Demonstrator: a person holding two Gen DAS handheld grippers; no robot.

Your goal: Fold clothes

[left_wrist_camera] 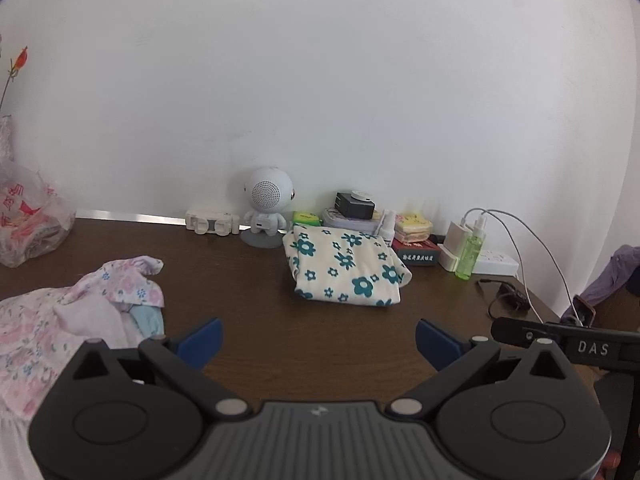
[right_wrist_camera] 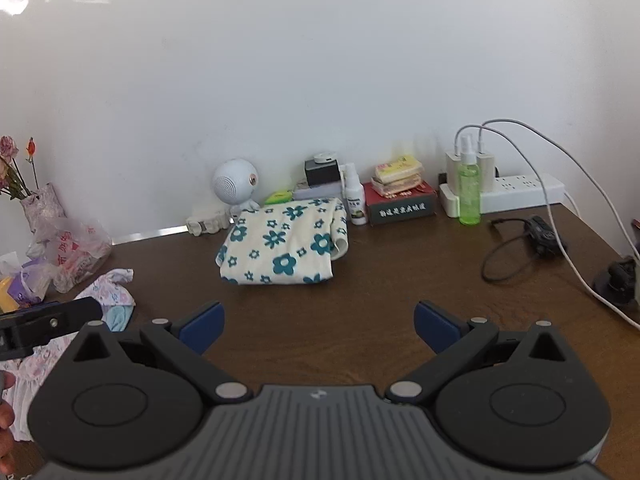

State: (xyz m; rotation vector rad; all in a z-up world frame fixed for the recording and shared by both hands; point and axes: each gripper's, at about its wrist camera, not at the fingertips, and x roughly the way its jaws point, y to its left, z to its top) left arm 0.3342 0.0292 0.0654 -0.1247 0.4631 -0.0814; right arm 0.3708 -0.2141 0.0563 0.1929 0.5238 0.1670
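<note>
The left gripper [left_wrist_camera: 318, 340] stands wide with nothing between its blue pads, above bare brown counter [left_wrist_camera: 240, 280]. The right gripper [right_wrist_camera: 318, 326] is just as wide and just as empty, over the same counter.

In the left wrist view, the largest thing is the pink floral heap of clothes [left_wrist_camera: 60, 320], unfolded, at 9 o'clock from the left gripper, reaching to the pad on that side; whether they touch I cannot tell. The folded cloth [left_wrist_camera: 344, 268], cream with teal flowers, lies flat at 12 o'clock, well apart from both grippers, with open counter between. A plastic bag [left_wrist_camera: 32, 220] sits at 10 o'clock against the wall.

Behind the folded cloth, along the wall, runs a row of smaller things: a power strip [right_wrist_camera: 520, 190] at 2 o'clock with two chargers plugged in and white cables [right_wrist_camera: 580, 184] looping off the counter's right edge; a round-headed speaker figure [left_wrist_camera: 266, 210] at 11 o'clock; a dark box [right_wrist_camera: 400, 204] with soap packets on top; a green bottle [right_wrist_camera: 469, 192] before the strip; a white spray bottle [right_wrist_camera: 356, 200] just beside the cloth's far right corner. A black cable [right_wrist_camera: 516, 248] coils at 2 o'clock, apart from the cloth. In the right wrist view, a vase of flowers [right_wrist_camera: 40, 204] stands at 10 o'clock.
</note>
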